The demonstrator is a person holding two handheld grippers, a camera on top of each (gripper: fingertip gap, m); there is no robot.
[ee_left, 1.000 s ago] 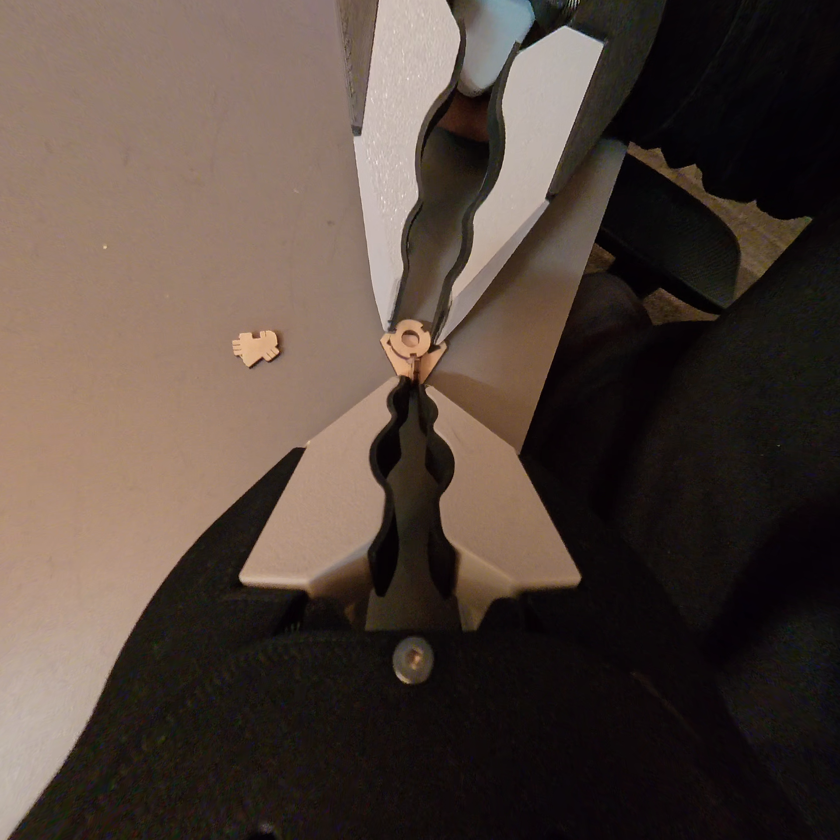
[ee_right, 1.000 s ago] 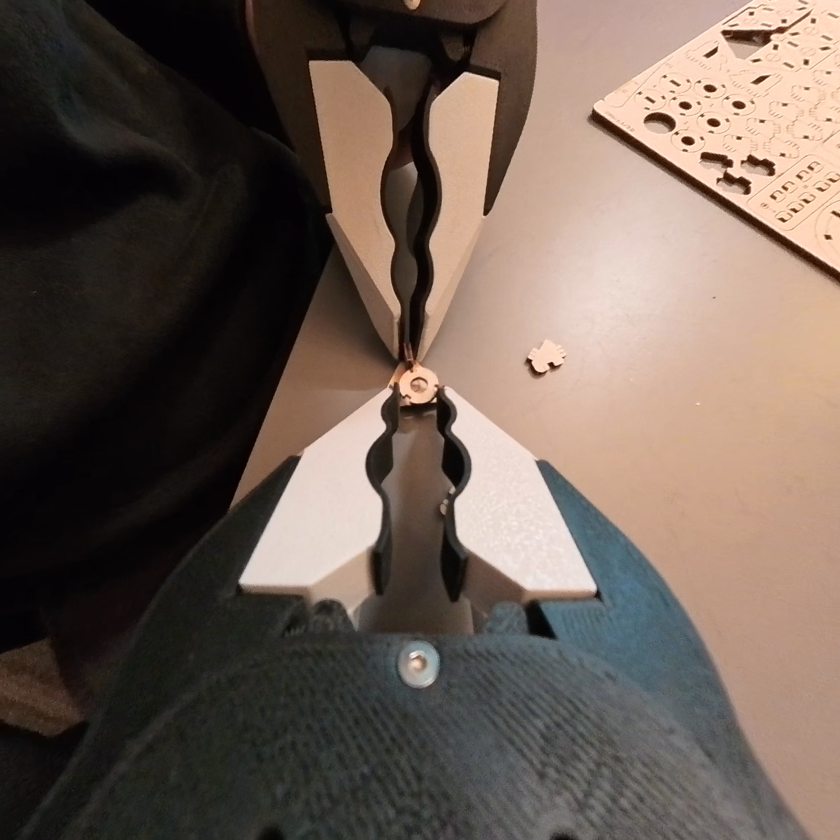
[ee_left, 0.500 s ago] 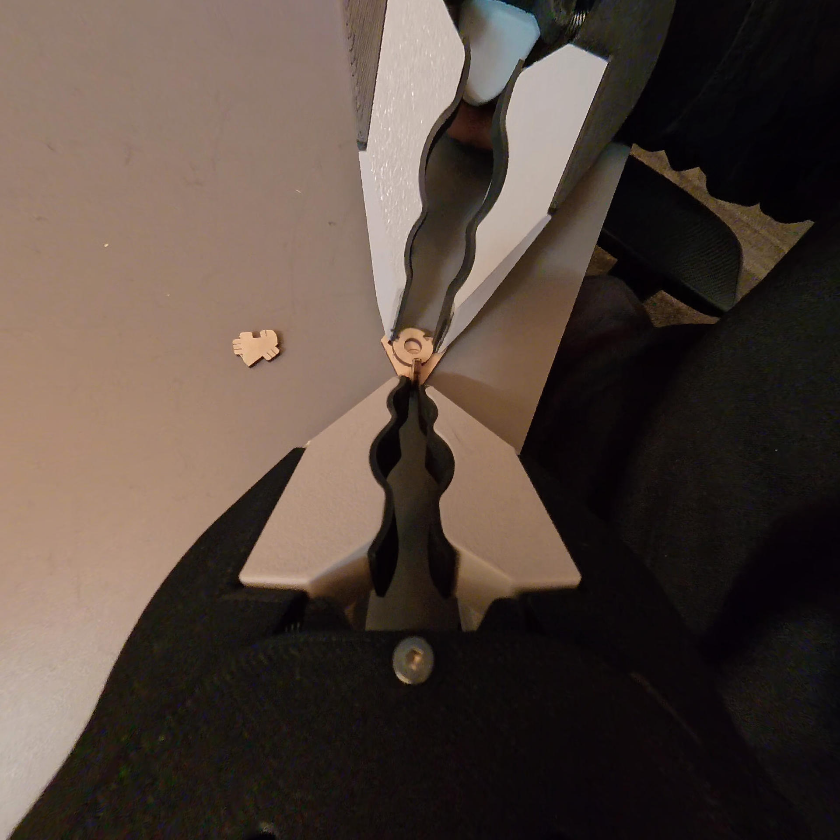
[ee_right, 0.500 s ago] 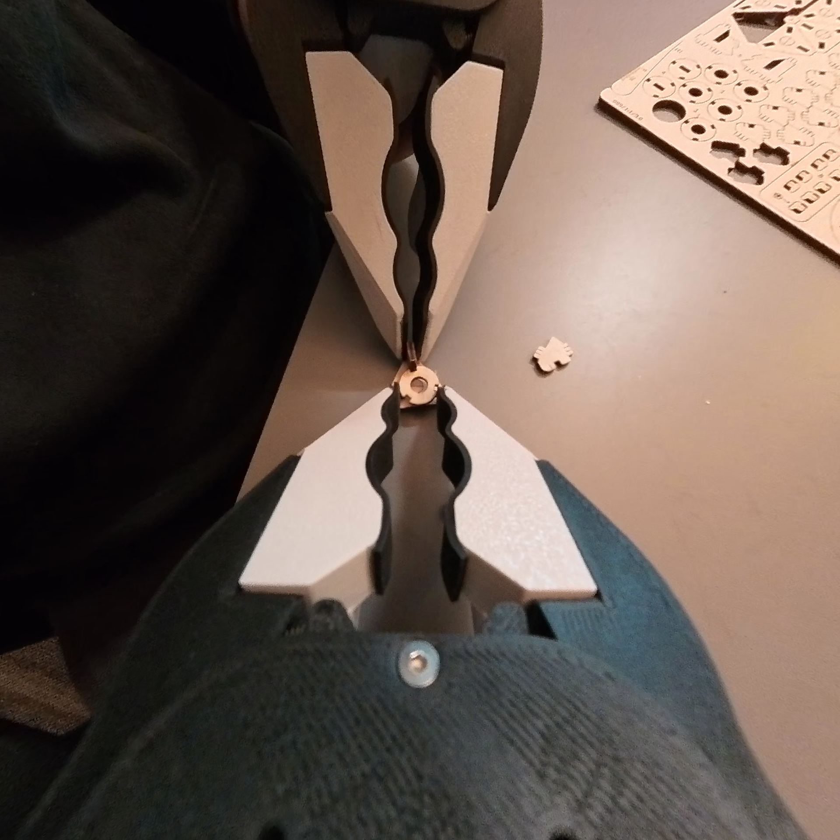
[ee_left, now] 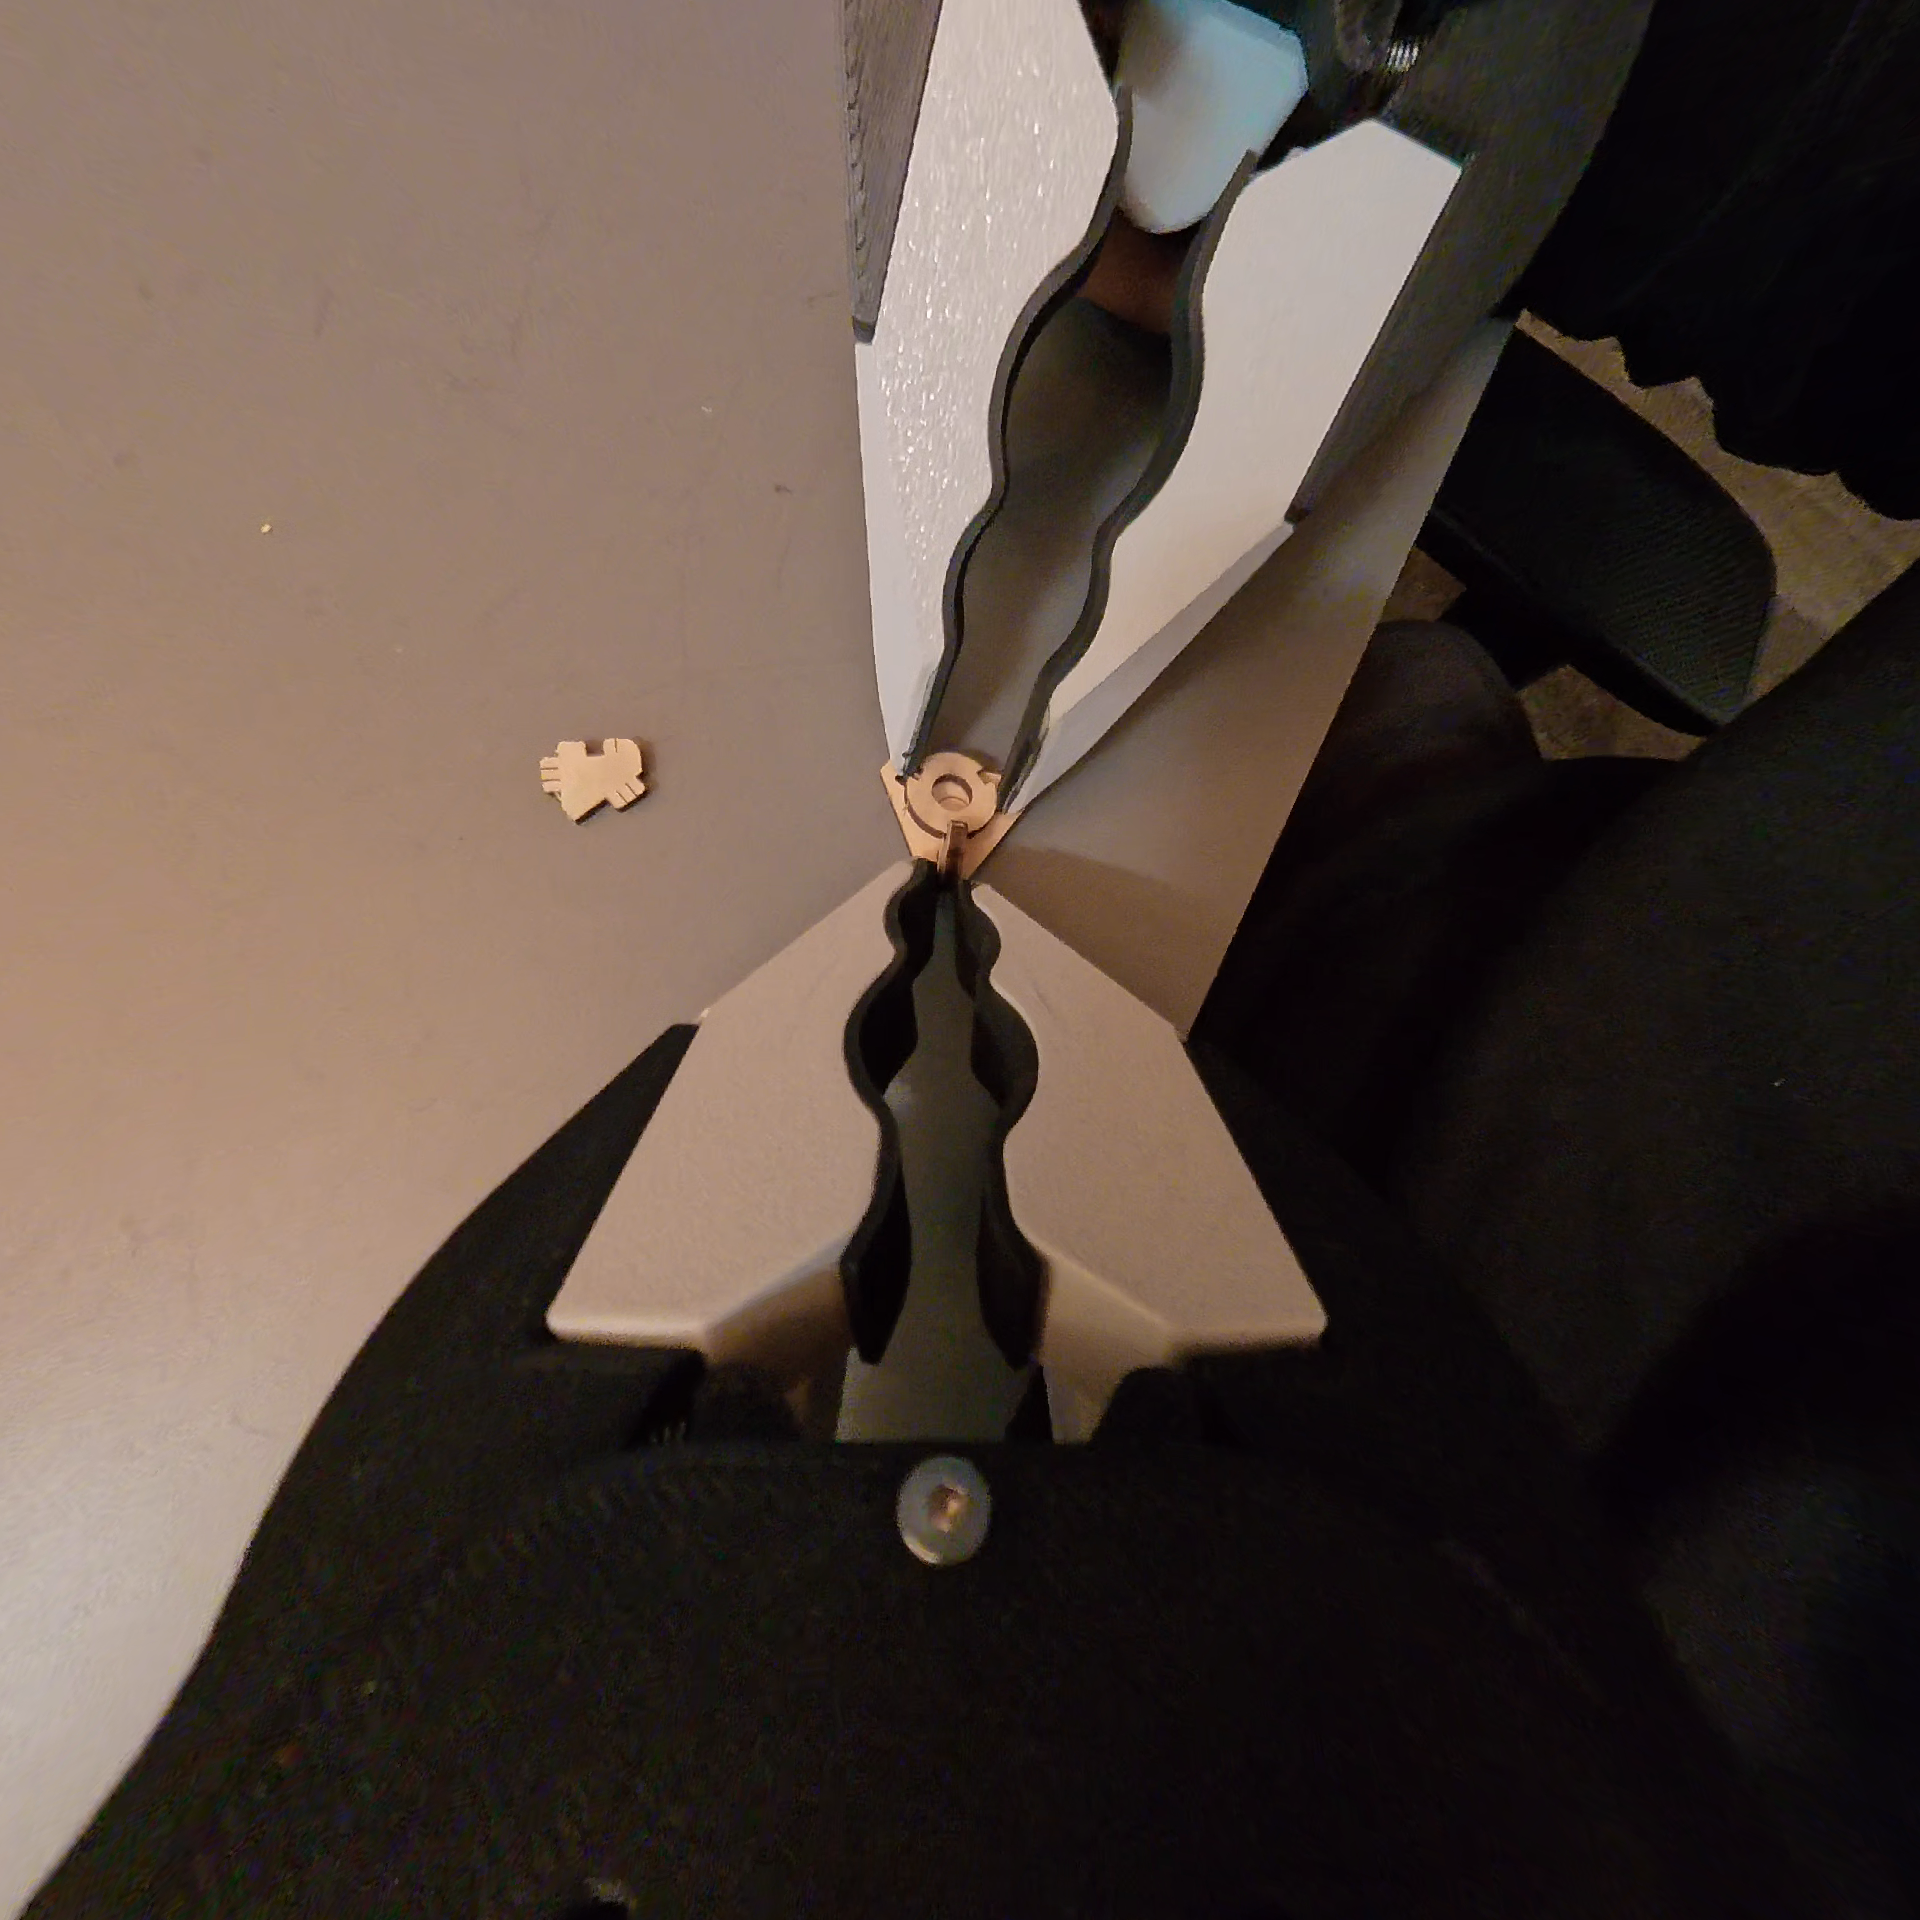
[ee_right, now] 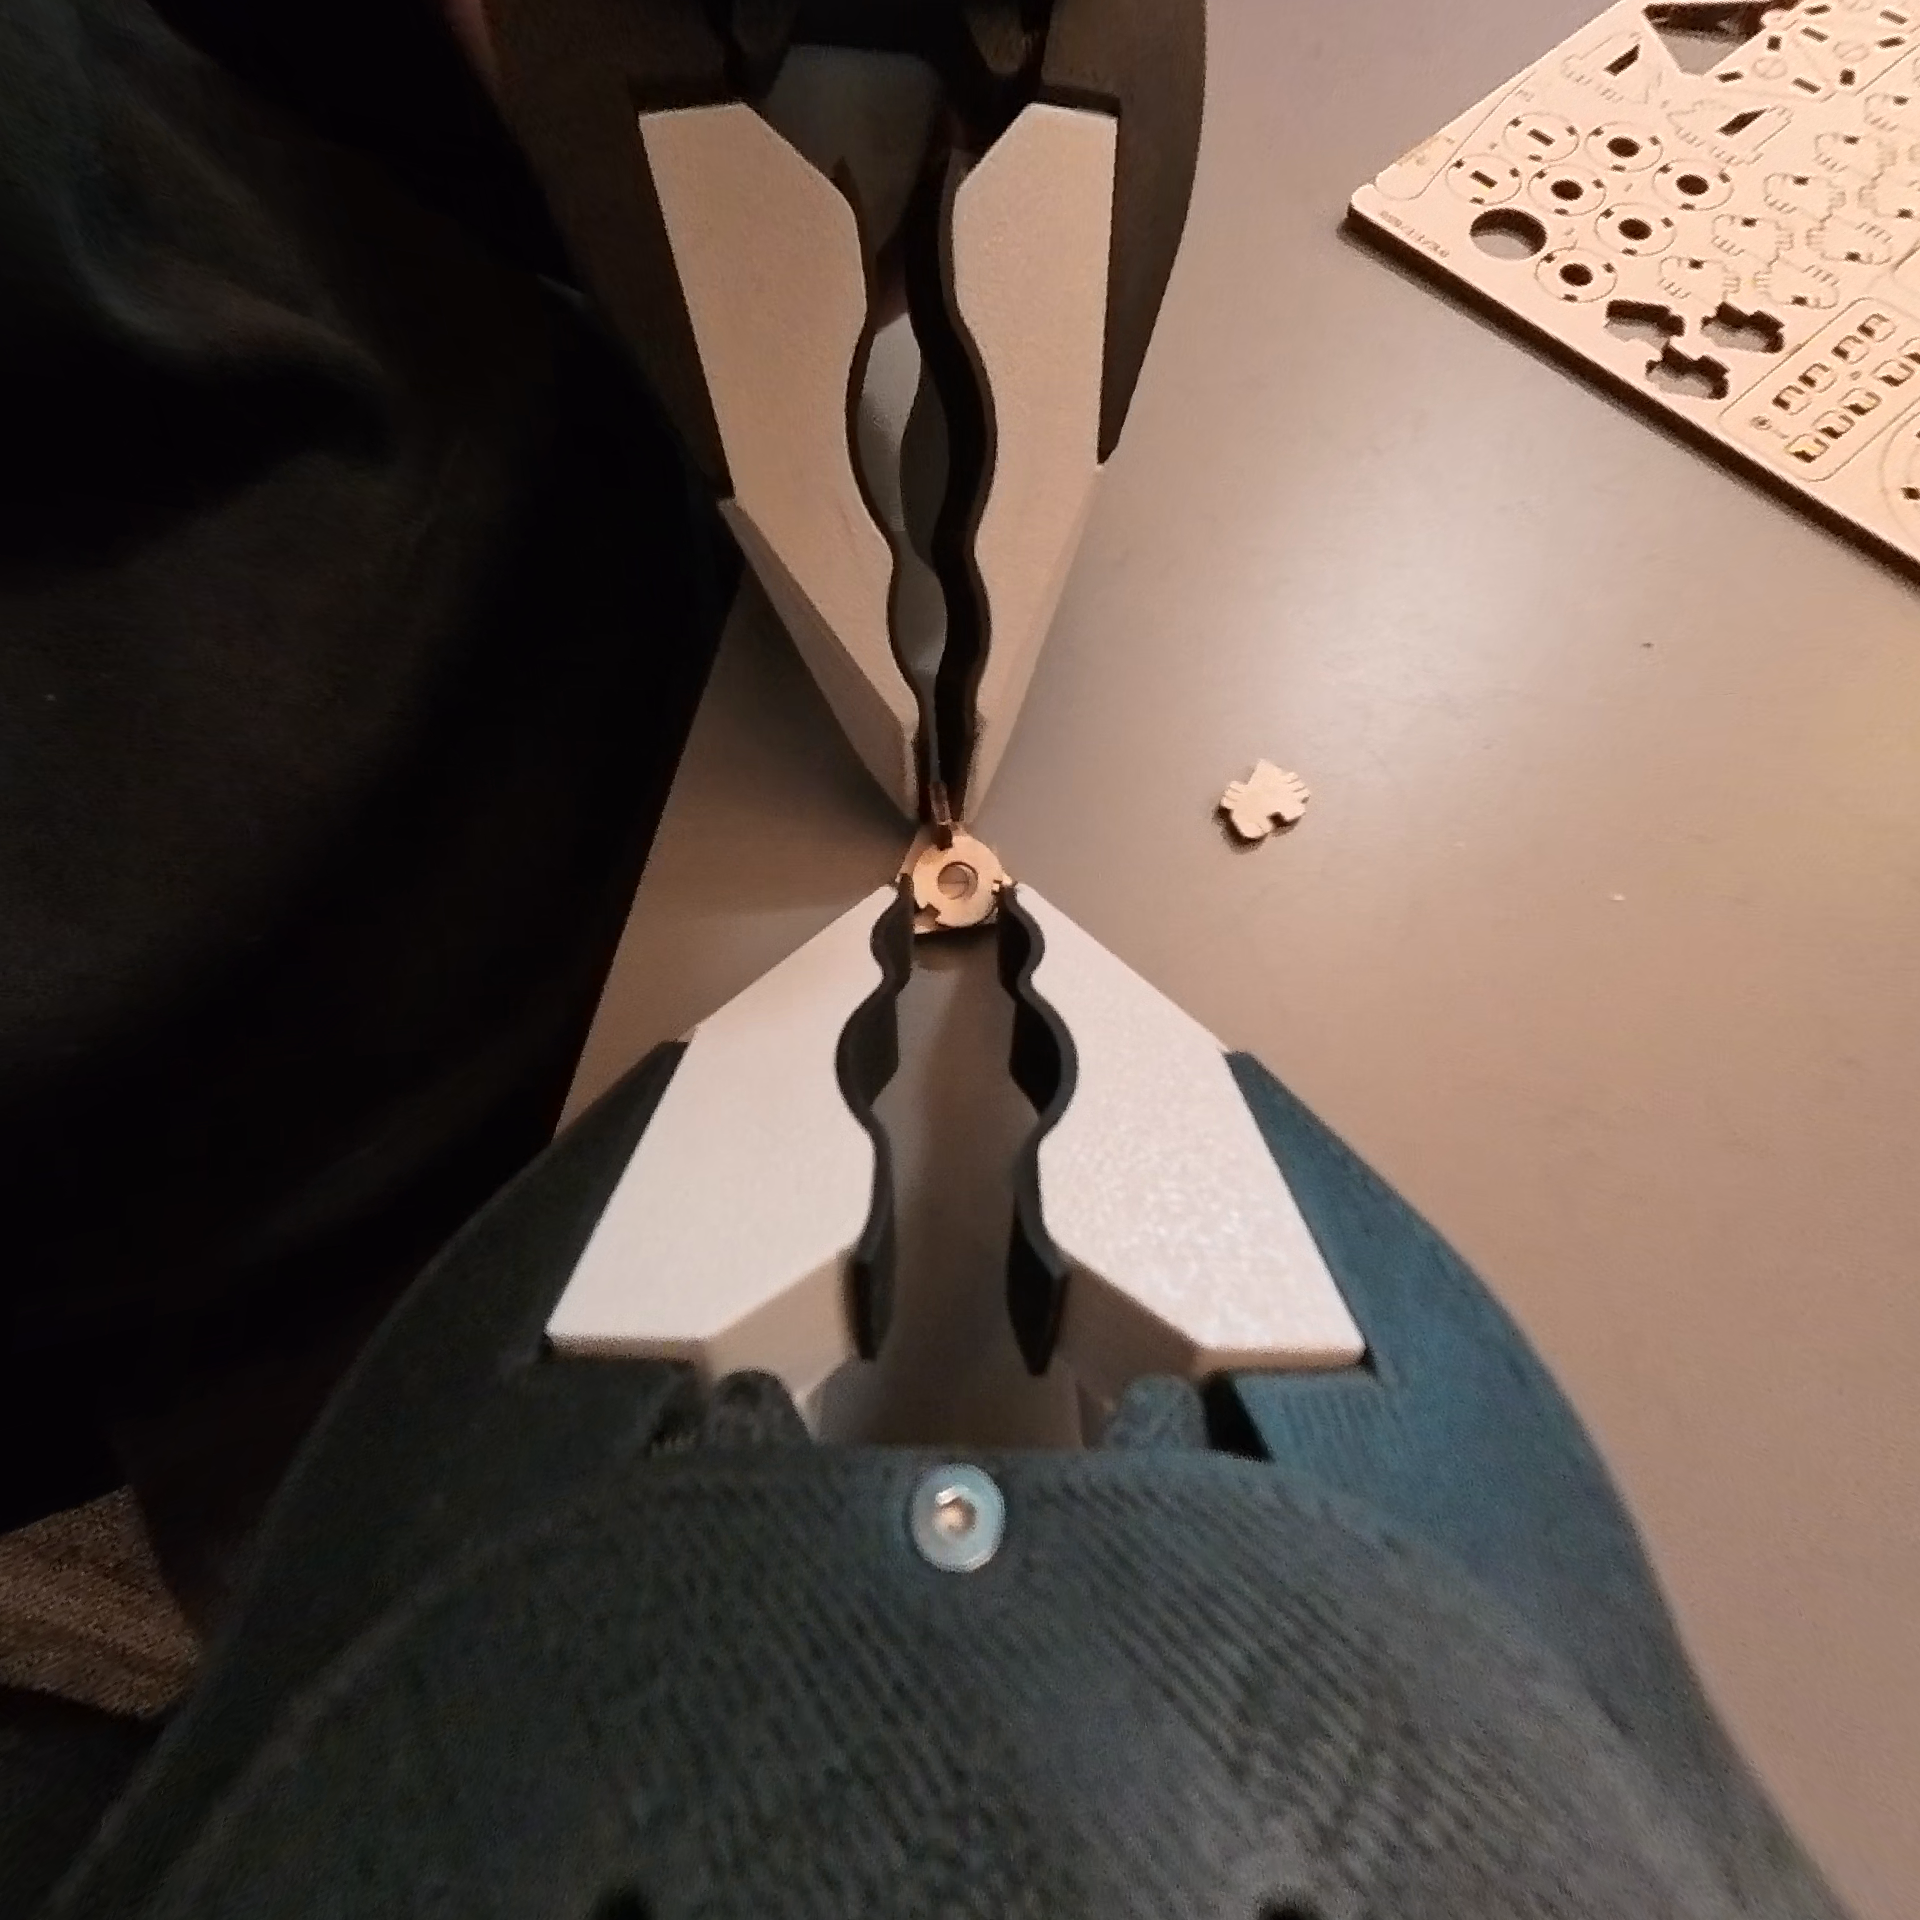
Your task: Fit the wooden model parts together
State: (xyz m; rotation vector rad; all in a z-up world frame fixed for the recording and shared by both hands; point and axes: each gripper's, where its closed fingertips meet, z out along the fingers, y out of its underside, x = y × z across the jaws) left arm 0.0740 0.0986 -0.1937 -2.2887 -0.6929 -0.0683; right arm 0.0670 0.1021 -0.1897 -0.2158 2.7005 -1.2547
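Tabletop (ee_right: 1455,935) was the biggest thing in both views, a plain grey-brown surface, and the two grippers met tip to tip right over its near edge, with dark clothing and what looked like a black chair armrest (ee_left: 1621,582) just past that edge.

Next down in size was the wooden puzzle sheet (ee_right: 1662,260), a pale laser-cut board with round and odd-shaped holes where bits had been popped out. It lay flat toward the far right corner of the tabletop in the right wrist view, well apart from the grippers.

Then the grippers themselves. The right gripper (ee_right: 954,891) had its jaws clenched on a small notched wooden ring (ee_right: 954,881), a gear-like disc with a centre hole, one black pad pressing on each side of it. The left gripper (ee_left: 943,871) was closed nearly all the way, pinching a thin wooden tab (ee_left: 948,847) edge-on between its tips. That tab sat touching a notch in the ring's rim, so the two pieces were in contact above the tabletop's edge.

Smallest loose thing was a little wooden cut-out piece (ee_left: 594,781) with stubby lobes, lying flat on the tabletop by itself, near the gripper tips but not touching anything.
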